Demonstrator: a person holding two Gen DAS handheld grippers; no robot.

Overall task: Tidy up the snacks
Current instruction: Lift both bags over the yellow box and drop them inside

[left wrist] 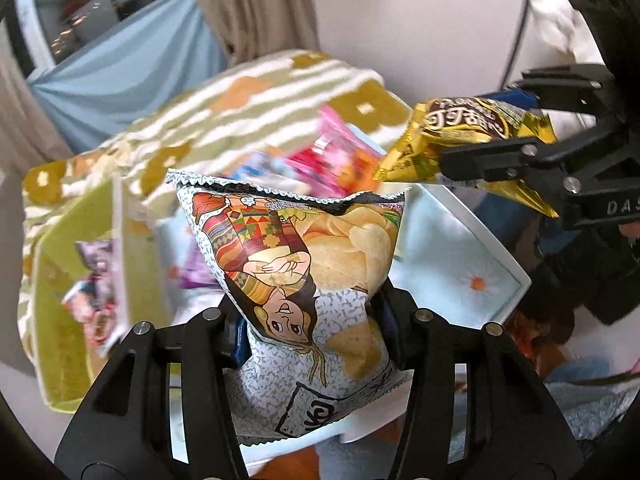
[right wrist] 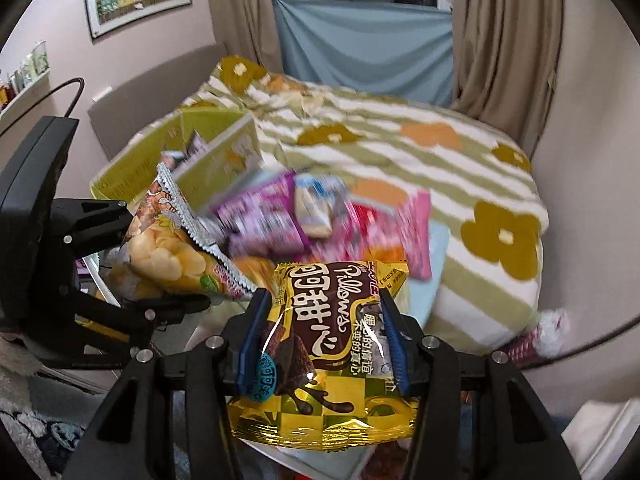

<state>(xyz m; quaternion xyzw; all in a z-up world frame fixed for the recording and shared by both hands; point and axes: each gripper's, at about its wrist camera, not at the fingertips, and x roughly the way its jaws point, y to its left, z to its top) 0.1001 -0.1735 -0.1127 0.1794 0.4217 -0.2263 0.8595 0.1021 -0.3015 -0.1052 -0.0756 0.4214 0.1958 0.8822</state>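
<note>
We are holding two snacks up off the pile at once: a puffy grey-patterned potato chip bag with a cartoon figure (left wrist: 308,280) is pinched across its lower half in the left tongs (left wrist: 310,332), and a shiny gold foil bag of chocolate pillow snacks (right wrist: 332,344) is squeezed between the blue pads of the right tongs (right wrist: 324,344), so both tongs are clamped on a bag rather than standing wide. Both bags are hanging in the air above the pale blue tray with a daisy print and a white rim (left wrist: 516,280), where the remaining pink and purple snack packets (right wrist: 276,216) are lying in a blurred heap. To the left of the heap, a lime green cardboard box (right wrist: 132,160) is standing open with a few packets already in it, and behind everything the green-and-white striped blanket with flower shapes (right wrist: 460,160) is covering the bed. We are judging the box to be the likely destination, so to carry well we are keeping the grips steady on these air-filled bags, holding the two apart so they do not collide, and lowering each one fully inside the box walls before letting go.
</note>
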